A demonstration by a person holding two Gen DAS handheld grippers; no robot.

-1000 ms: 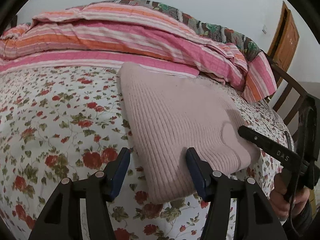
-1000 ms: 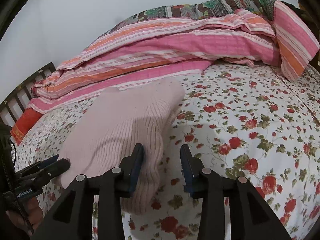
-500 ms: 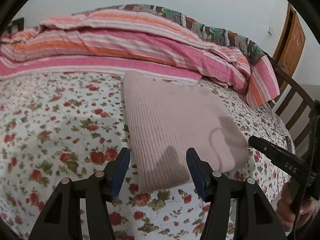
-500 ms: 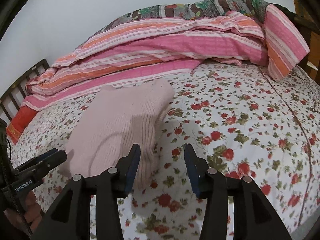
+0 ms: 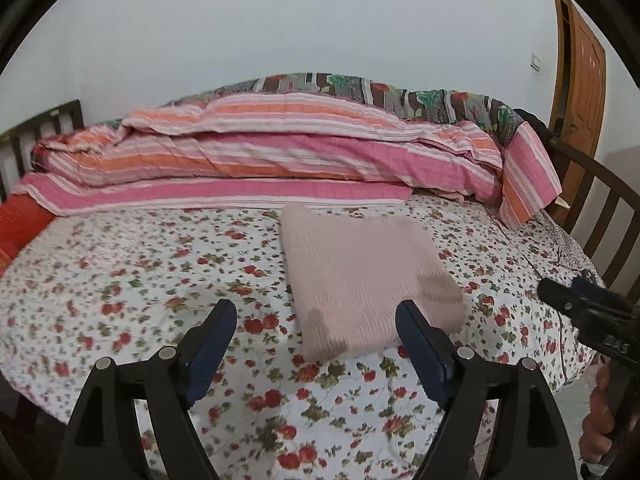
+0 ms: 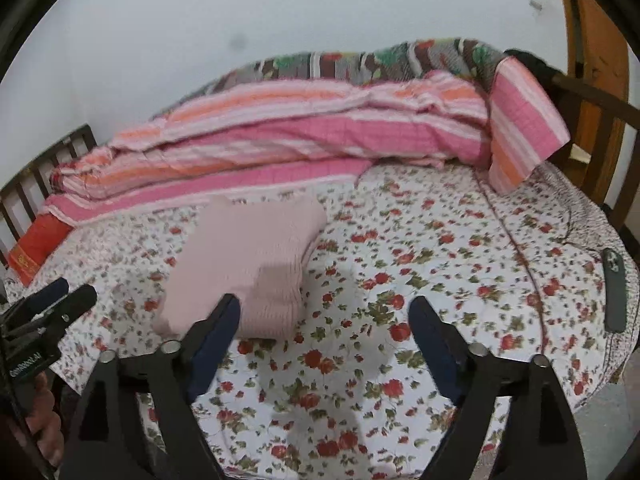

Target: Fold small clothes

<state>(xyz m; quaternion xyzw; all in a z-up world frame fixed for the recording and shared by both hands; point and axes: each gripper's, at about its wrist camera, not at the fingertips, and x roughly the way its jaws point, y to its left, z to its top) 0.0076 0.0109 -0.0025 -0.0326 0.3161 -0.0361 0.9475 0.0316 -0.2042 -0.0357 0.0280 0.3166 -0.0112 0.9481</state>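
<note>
One folded pink sweater (image 5: 362, 280) on the bed (image 5: 120, 264); two grippers, left gripper (image 5: 316, 316) and right gripper (image 6: 324, 312), opening, empty.

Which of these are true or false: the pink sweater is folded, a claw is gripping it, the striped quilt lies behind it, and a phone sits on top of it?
1. The pink sweater lies folded on the flowered sheet. True.
2. The left claw grips the sweater. False: its jaws are opening, nothing between them.
3. The striped quilt lies behind the sweater. True.
4. A phone sits on the sweater. False: it lies apart, near the bed's edge.
</note>
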